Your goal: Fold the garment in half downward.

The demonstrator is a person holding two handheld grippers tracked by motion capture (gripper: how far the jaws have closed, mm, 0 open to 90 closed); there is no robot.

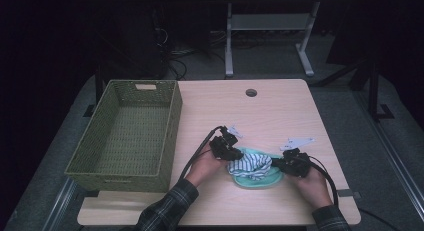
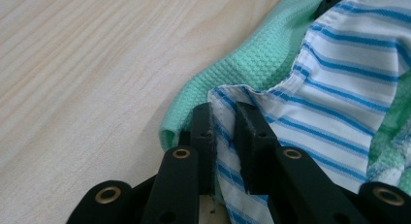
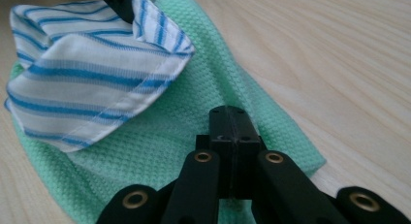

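Two soft cloths lie bunched at the table's (image 1: pixel 280 106) near centre, right of the basket (image 1: pixel 127 136). My left claw (image 2: pixel 223 132) grips the striped cloth (image 2: pixel 339 88) at its hemmed edge; my right claw (image 3: pixel 231 132) is clenched over the green cloth (image 3: pixel 184 136), though whether it pinches any fabric I cannot tell. Both look light and limp, so edges suit best. The high view alone shows the basket; the claw views show hems and weave.
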